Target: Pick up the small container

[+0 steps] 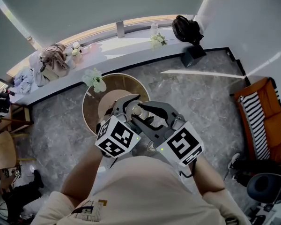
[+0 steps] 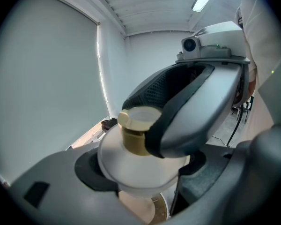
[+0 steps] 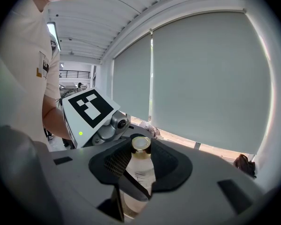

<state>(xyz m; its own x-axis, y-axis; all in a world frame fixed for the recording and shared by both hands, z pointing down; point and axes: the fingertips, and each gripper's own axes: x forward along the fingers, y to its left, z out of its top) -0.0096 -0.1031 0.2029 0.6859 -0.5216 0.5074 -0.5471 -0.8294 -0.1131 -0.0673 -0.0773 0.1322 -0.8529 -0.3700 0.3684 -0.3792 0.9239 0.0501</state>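
Left gripper view: small container (image 2: 131,159) pinched by its white body between left gripper (image 2: 143,171) jaws; right gripper (image 3: 141,165) clamps the gold cap (image 3: 140,143). Risk: opposed pulls loosen the cap, or the rounded body slips free.

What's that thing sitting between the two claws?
The small container with a gold cap, gripped by the left claw and right claw; both gripper views show it.

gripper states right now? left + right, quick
Left gripper: closed on the small bottle, gripping its white body.
Right gripper: closed on the gold cap of that bottle.
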